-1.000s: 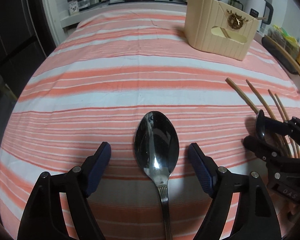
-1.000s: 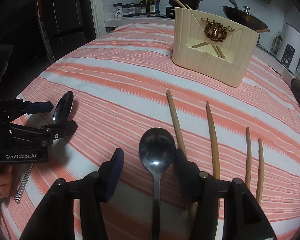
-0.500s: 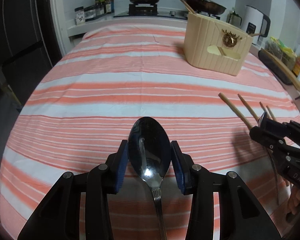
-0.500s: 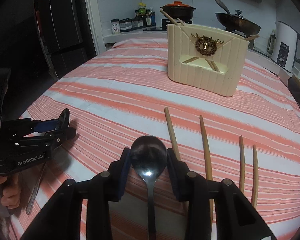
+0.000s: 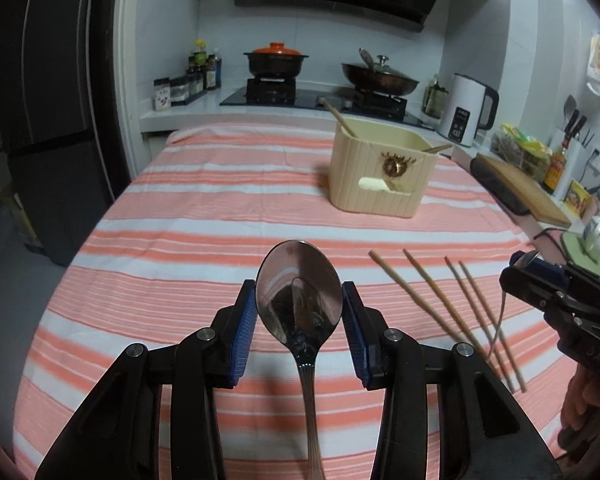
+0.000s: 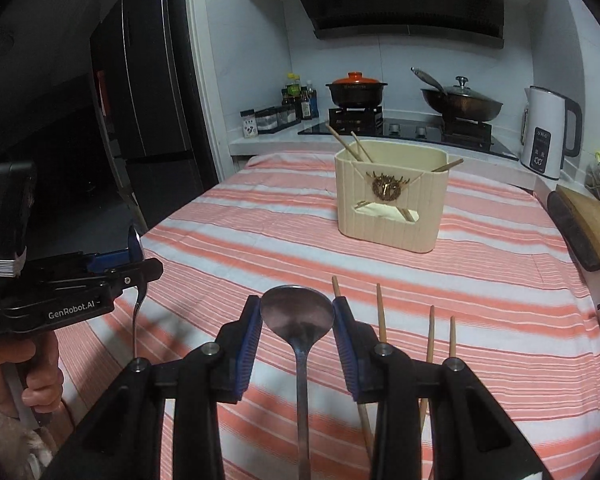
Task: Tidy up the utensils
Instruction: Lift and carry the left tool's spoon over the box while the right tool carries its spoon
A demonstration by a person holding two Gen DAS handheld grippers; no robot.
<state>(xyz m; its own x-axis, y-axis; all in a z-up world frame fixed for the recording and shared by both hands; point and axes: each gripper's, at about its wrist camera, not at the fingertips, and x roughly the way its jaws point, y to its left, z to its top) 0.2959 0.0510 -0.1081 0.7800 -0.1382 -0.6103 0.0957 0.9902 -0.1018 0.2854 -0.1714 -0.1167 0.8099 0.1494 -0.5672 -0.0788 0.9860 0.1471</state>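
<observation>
My left gripper (image 5: 299, 308) is shut on the bowl of a large steel spoon (image 5: 299, 292), held above the striped cloth with its handle hanging toward the camera. My right gripper (image 6: 297, 322) is shut on the bowl of a smaller steel spoon (image 6: 297, 316) in the same way. Each gripper shows at the edge of the other's view: the right gripper (image 5: 518, 270) and the left gripper (image 6: 138, 256). Several wooden chopsticks (image 5: 432, 296) lie on the cloth at the right. The cream utensil holder (image 6: 392, 196) stands at the far side with chopsticks in it.
The table wears an orange and white striped cloth (image 5: 204, 216). Behind it is a stove with an orange-lidded pot (image 5: 276, 60) and a wok (image 5: 380, 76), a white kettle (image 6: 548, 132), spice jars (image 5: 188, 80). A wooden board (image 5: 528, 188) lies at the right edge.
Both grippers closed onto the spoon bowls, then lifted the spoons off the cloth. Both views have risen and tilted up, so the stove and hood now show.
</observation>
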